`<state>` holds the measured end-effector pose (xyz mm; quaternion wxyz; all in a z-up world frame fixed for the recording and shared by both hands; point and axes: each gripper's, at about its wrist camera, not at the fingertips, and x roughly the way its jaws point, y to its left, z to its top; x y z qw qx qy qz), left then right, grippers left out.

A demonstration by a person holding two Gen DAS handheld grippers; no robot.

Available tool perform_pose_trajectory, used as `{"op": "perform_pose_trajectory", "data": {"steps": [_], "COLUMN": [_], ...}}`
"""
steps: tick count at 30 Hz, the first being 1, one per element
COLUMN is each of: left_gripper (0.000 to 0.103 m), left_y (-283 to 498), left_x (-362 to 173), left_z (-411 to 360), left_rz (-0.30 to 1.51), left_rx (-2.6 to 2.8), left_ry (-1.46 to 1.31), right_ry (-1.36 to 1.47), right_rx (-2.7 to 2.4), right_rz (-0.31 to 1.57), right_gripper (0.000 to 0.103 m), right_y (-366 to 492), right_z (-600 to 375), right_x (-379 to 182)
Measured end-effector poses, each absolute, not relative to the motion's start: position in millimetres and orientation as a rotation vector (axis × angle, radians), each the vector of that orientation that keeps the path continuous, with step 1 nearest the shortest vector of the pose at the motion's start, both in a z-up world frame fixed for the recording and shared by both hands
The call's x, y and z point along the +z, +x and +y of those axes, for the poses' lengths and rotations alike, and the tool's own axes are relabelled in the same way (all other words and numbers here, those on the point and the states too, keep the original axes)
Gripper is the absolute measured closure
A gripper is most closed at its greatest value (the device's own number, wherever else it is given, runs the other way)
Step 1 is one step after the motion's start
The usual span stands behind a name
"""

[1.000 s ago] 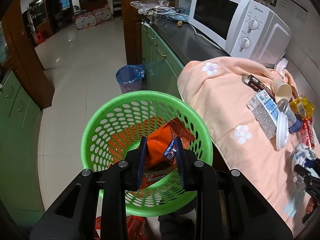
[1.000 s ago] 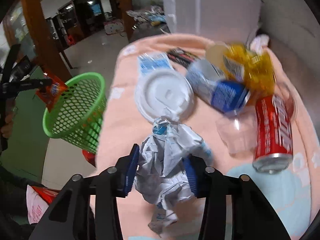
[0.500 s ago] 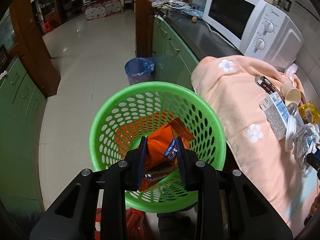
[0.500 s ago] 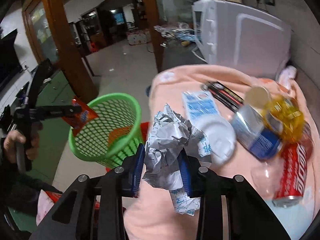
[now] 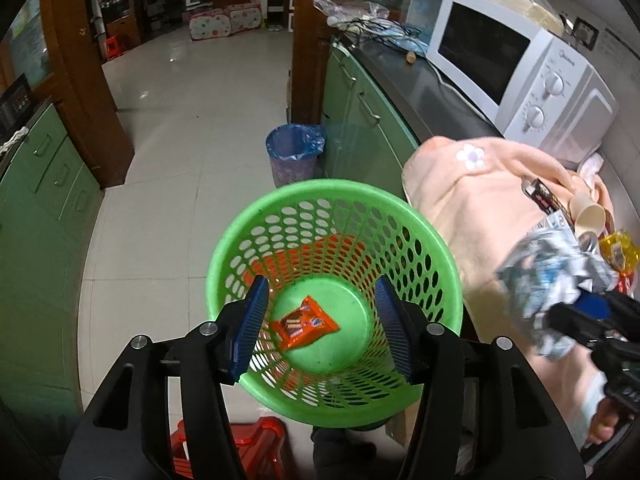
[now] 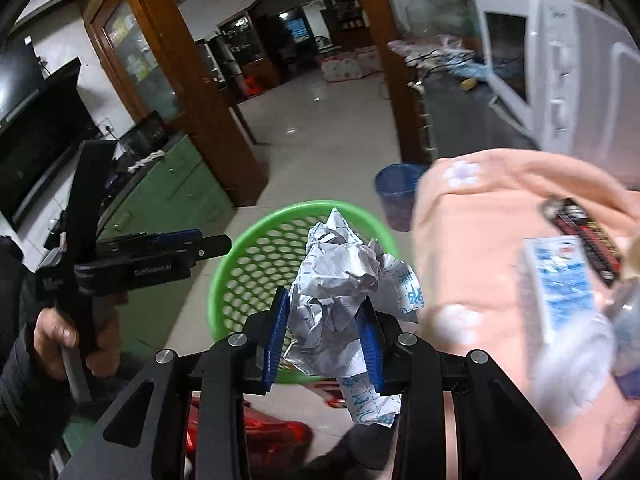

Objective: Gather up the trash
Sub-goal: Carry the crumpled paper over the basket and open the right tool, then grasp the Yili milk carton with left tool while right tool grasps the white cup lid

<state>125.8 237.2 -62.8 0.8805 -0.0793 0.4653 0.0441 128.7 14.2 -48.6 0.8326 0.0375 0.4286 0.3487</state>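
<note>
Our left gripper point(image 5: 320, 328) stands wide apart and holds nothing, its blue pads point(image 5: 251, 324) framing the mouth of the green basket point(image 5: 448, 268) from above. Straight ahead between those pads, on the basket's solid floor, lies the orange snack wrapper point(image 5: 304, 322), flat and touching nothing else. Below the basket at 6 o'clock a red stool point(image 5: 256, 444) shows through the mesh and past the rim.

Our right gripper point(image 6: 326, 332) is clamped on the crumpled paper wad point(image 6: 340, 276), which bulges above the pads and trails a printed strip down at 6 o'clock. In the right wrist view the wad sits in front of the basket rim point(image 6: 224, 264), with the left gripper's body point(image 6: 132, 264) at 9 o'clock. In the left wrist view the wad point(image 5: 552, 276) shows at 3 o'clock, blurred, just beside the basket's rim and over the edge of the peach blanket point(image 5: 472, 208).

Farther out at 2 o'clock on that blanket lie more trash items: a dark wrapper point(image 5: 540, 196), a paper cup point(image 5: 588, 210) and a yellow crinkled piece point(image 5: 618, 250). Beyond them at 1 o'clock stands the white microwave point(image 5: 520, 68) on the dark counter. At 12 o'clock, on the tiled floor beside the green cabinets point(image 5: 360, 120), stands a bin with a blue liner point(image 5: 294, 152).
</note>
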Motion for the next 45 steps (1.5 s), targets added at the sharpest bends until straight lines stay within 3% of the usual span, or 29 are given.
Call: {"op": "perform_pose_trajectory", "data": {"steps": [7,9,15,19,29,38,41,45], "left_gripper": [0.044,0.044,0.042,0.040,0.037,0.036,0.028,0.027], "left_y": [126,127,130,134,149,162,167,175], "left_x": [-52,-51,-49,-47,-42,-41,-40,-37], "left_z": [256,260,255,240,181,121,105,83], "left_rz": [0.945,0.943,0.942,0.940,0.942,0.963,0.967,0.969], "left_rx": [0.139,0.144,0.141,0.111,0.002,-0.111,-0.136,-0.172], "left_ry": [-0.195,-0.203,-0.201,-0.190,-0.144,-0.103,-0.098,-0.080], "right_ry": [0.127,0.140,0.144,0.139,0.105,0.159,0.176,0.182], "right_rx": [0.795,0.796,0.789,0.749,0.478,0.312,0.304,0.311], "right_rz": [0.947,0.950,0.927,0.913,0.832,0.868,0.893,0.913], "right_gripper": [0.065,0.041,0.029,0.029,0.017,0.012,0.012,0.011], "right_y": [146,149,141,137,111,108,113,121], "right_z": [48,54,48,27,-77,-153,-160,-160], "right_x": [-67,-71,-70,-68,-56,-80,-90,-101]}}
